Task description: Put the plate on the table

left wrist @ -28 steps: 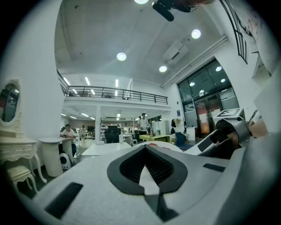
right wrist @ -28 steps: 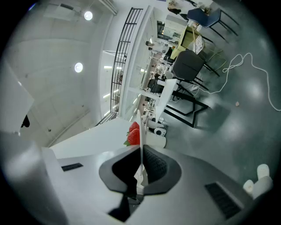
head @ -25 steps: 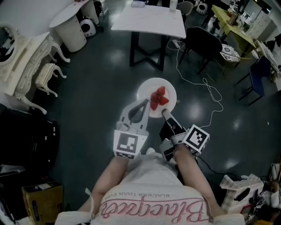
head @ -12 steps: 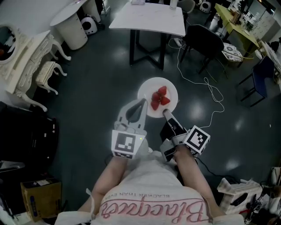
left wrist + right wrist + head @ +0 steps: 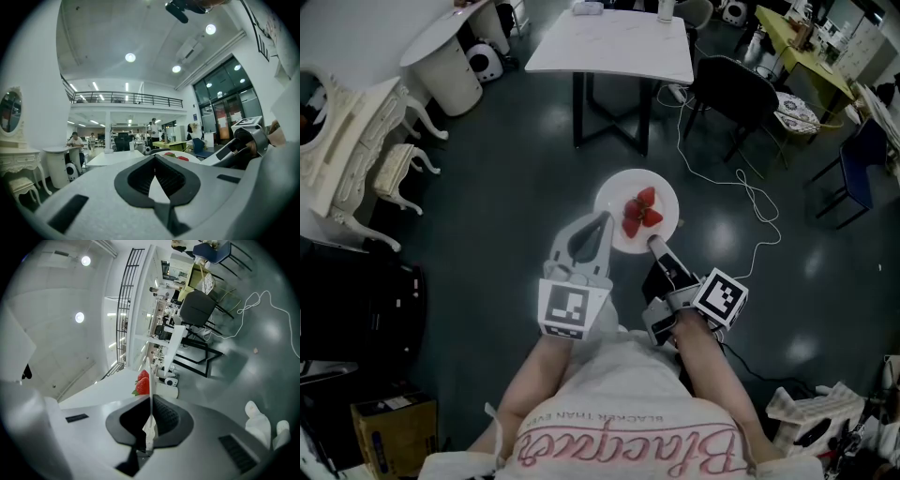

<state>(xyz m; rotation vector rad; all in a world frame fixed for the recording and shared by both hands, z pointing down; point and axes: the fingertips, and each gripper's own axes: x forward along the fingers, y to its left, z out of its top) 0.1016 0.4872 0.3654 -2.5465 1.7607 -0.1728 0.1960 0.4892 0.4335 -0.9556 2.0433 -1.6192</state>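
Note:
A round white plate [image 5: 663,192] with red strawberries [image 5: 638,211] is held over the dark floor, in front of the person's body. My right gripper [image 5: 652,243] is shut on its near rim; in the right gripper view the thin plate edge [image 5: 150,376] stands between the jaws with strawberries [image 5: 143,383] beyond. My left gripper [image 5: 603,219] is shut at the plate's left rim. In the left gripper view the plate [image 5: 187,156] shows just past the jaw tips [image 5: 154,157]. The white square table [image 5: 614,42] stands farther ahead, apart from the plate.
A black chair [image 5: 731,89] stands right of the table, and a white cable [image 5: 741,187] trails over the floor. A white vanity and stool [image 5: 356,150] and a round white table [image 5: 450,37] are at the left. A cardboard box [image 5: 384,436] sits at the lower left.
Both grippers keep the same hold on the plate. The view has shifted slightly, so the white table and the furniture at the left sit a little further left.

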